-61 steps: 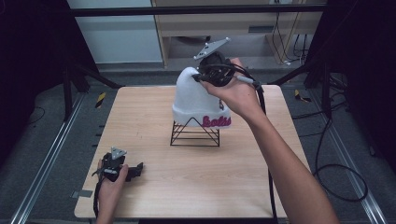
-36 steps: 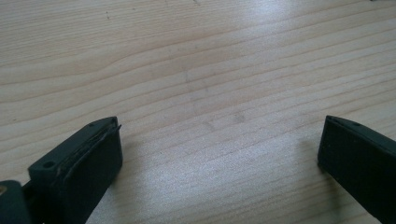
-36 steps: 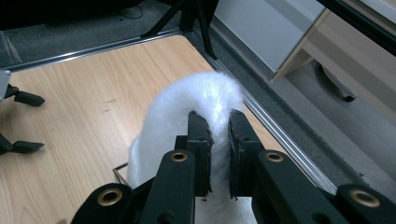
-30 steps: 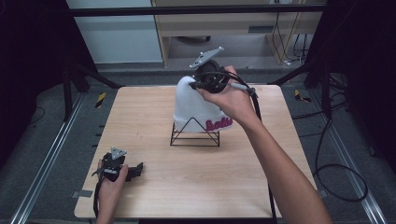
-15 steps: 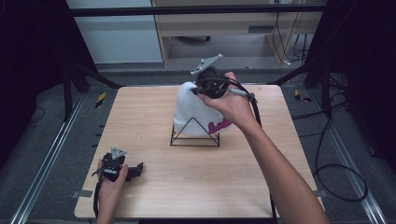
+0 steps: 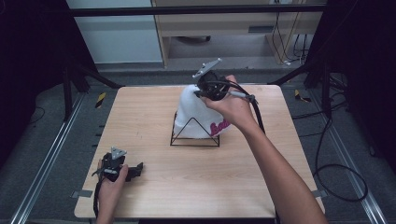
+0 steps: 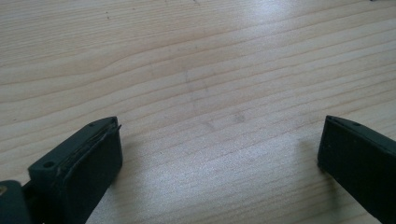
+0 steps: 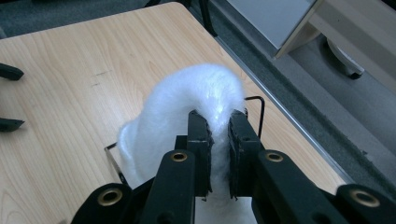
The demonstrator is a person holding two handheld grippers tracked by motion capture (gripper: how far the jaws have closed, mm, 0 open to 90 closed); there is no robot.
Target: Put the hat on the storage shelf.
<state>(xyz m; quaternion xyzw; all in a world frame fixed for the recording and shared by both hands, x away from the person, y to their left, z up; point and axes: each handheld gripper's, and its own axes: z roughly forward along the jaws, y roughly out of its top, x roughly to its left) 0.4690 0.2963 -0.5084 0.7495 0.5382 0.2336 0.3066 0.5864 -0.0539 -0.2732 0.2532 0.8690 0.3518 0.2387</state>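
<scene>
A white fluffy hat (image 6: 196, 119) with pink lettering hangs over a black wire stand (image 6: 187, 128) at the middle of the wooden table (image 6: 140, 116). My right gripper (image 6: 205, 91) is above the stand, shut on the top of the hat. In the right gripper view the jaws of the right gripper (image 8: 218, 123) pinch a fold of the hat (image 8: 187, 102), and a wire of the stand (image 8: 259, 105) pokes out beside it. My left gripper (image 6: 137, 169) rests open on the table near its front left corner. In the left gripper view it (image 7: 219, 135) has bare wood (image 7: 187, 56) between the jaws.
Beyond the table's far edge stand a wooden desk (image 6: 233, 23) and a pale panel (image 6: 116, 37). Cables (image 6: 336, 168) lie on the floor to the right. A metal rail (image 6: 42, 172) runs along the left side.
My right hand has come down with the hat in its grip, and the hat sits lower over the wire stand. The left hand has stayed put.
</scene>
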